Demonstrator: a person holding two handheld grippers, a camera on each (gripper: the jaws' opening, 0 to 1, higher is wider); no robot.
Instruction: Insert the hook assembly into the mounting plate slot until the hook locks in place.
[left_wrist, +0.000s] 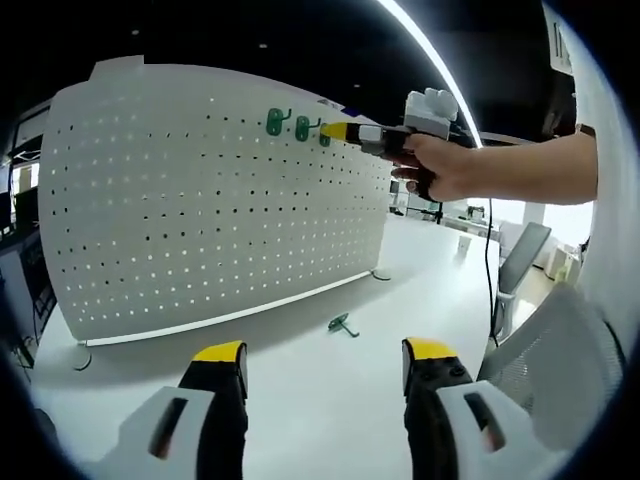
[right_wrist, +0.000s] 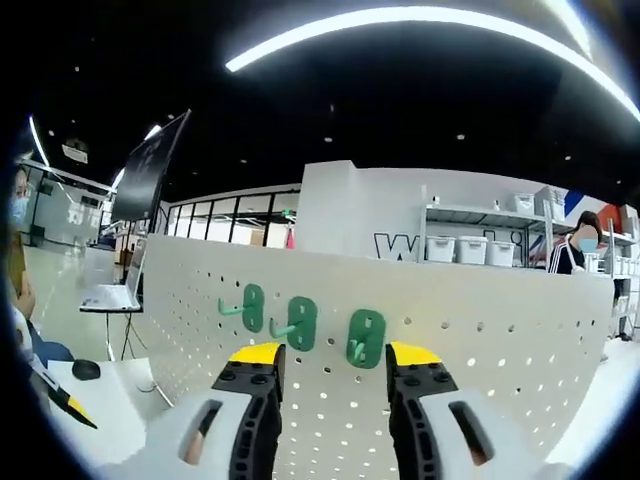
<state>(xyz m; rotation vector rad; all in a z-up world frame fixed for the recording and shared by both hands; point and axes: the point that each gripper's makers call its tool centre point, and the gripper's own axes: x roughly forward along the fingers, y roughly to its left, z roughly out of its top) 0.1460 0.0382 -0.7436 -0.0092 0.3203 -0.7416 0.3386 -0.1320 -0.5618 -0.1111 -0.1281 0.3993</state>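
A white pegboard (left_wrist: 210, 200) stands upright on the white table (left_wrist: 330, 400). Three green hooks hang in a row near its top edge (left_wrist: 272, 122). In the right gripper view they are the left hook (right_wrist: 252, 307), the middle hook (right_wrist: 300, 322) and the right hook (right_wrist: 365, 337). My right gripper (right_wrist: 335, 360) is open, close to the board, with the right hook between its jaws nearer the right one. A hand holds that gripper (left_wrist: 340, 131) up at the hooks. Another green hook (left_wrist: 342, 324) lies loose on the table. My left gripper (left_wrist: 325, 365) is open and holds nothing.
A grey office chair (left_wrist: 560, 350) stands at the table's right side. A laptop (right_wrist: 110, 297), a monitor (right_wrist: 150, 170) and a mouse (right_wrist: 85, 369) sit left of the board. Shelves with white bins (right_wrist: 470, 248) and a person (right_wrist: 575, 250) are far behind.
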